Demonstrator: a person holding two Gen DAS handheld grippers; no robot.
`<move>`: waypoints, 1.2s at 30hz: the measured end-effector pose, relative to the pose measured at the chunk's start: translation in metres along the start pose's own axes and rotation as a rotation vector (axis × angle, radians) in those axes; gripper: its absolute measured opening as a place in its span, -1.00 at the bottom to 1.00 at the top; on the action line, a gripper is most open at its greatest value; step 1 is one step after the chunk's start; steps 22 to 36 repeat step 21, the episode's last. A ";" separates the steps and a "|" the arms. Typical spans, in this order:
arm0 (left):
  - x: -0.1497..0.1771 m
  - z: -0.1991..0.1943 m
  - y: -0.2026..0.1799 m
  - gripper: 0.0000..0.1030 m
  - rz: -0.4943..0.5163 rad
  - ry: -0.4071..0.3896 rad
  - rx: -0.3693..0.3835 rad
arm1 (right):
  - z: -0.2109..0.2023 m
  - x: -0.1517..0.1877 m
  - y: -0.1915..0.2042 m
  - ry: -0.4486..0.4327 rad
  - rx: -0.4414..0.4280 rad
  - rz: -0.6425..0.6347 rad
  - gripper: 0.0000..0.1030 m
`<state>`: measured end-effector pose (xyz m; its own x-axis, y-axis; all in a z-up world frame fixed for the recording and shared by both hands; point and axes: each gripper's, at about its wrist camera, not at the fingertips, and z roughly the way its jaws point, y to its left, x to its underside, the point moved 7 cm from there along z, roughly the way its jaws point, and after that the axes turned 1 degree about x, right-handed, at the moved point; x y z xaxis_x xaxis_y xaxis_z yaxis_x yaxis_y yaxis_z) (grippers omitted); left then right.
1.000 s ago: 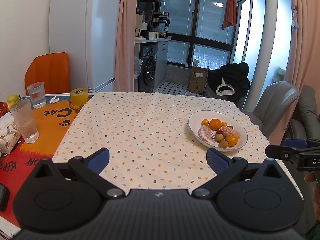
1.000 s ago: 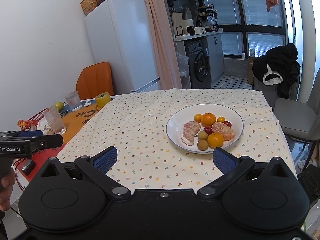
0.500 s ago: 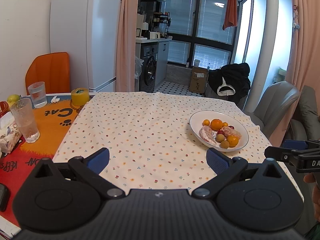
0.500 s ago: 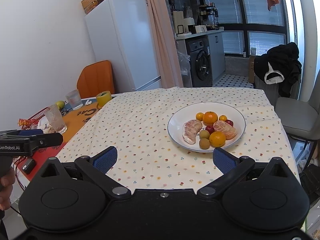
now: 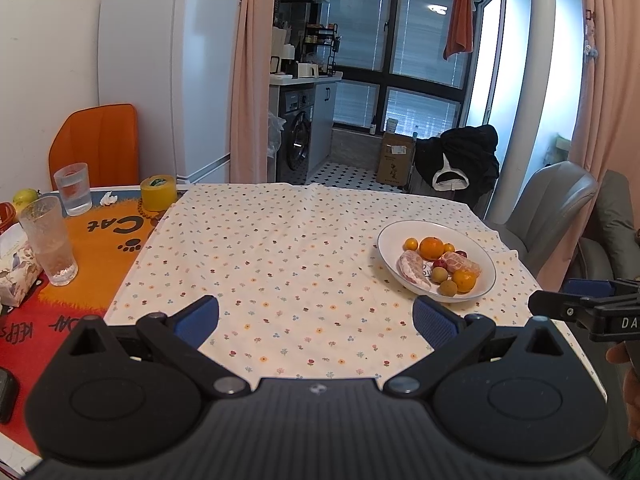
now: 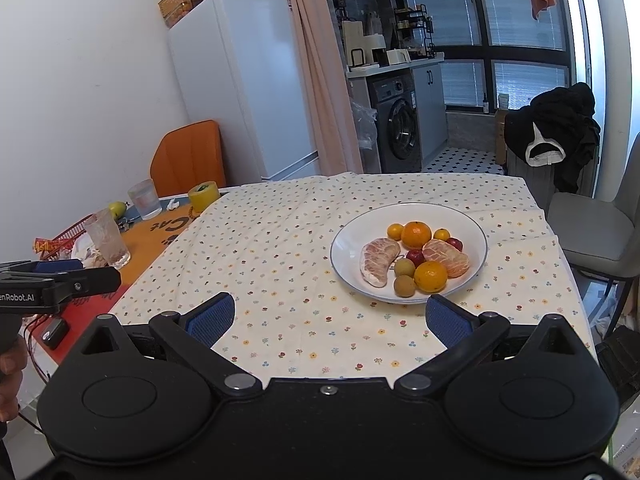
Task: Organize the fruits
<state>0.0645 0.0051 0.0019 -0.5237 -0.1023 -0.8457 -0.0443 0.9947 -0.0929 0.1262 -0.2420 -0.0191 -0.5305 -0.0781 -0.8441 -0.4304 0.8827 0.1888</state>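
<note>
Landmark: the white plate (image 6: 476, 236), standing on the flowered cloth (image 6: 280, 256) that covers the table.

Left gripper (image 5: 316, 316): jaws spread wide, nothing between the blue pads (image 5: 434, 320). It hovers over the cloth to the left of the plate and nearer the camera, not touching it.

Right gripper (image 6: 328, 316): jaws likewise wide apart and empty, held over the cloth just short of the plate's near rim. Its right pad sits just below that rim in the right wrist view; contact cannot be told.

Contents of the plate: a large orange (image 6: 416, 234) at the far side with two small oranges (image 6: 395, 231) flanking it; a peeled pomelo segment (image 6: 378, 261) at the left; a peeled citrus (image 6: 446, 258) at the right; two small red fruits (image 6: 415, 257) near the middle; two brownish-green round fruits (image 6: 404, 285) and another orange (image 6: 430, 277) toward the near rim. All fruit lies inside the plate.

Left of the plate, beyond the cloth's edge: an orange mat (image 5: 100, 240) bearing two glasses (image 5: 50, 240) and a yellow tape roll (image 5: 158, 192). A grey chair (image 6: 596, 232) stands right of the plate.
</note>
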 end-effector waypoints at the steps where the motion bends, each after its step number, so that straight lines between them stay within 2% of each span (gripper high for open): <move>1: 0.000 0.000 0.000 0.98 0.000 -0.001 0.001 | 0.000 0.000 0.000 -0.001 0.001 0.001 1.00; 36: 0.001 0.002 -0.004 0.98 -0.003 -0.009 0.007 | 0.005 0.004 -0.006 0.014 0.007 0.006 1.00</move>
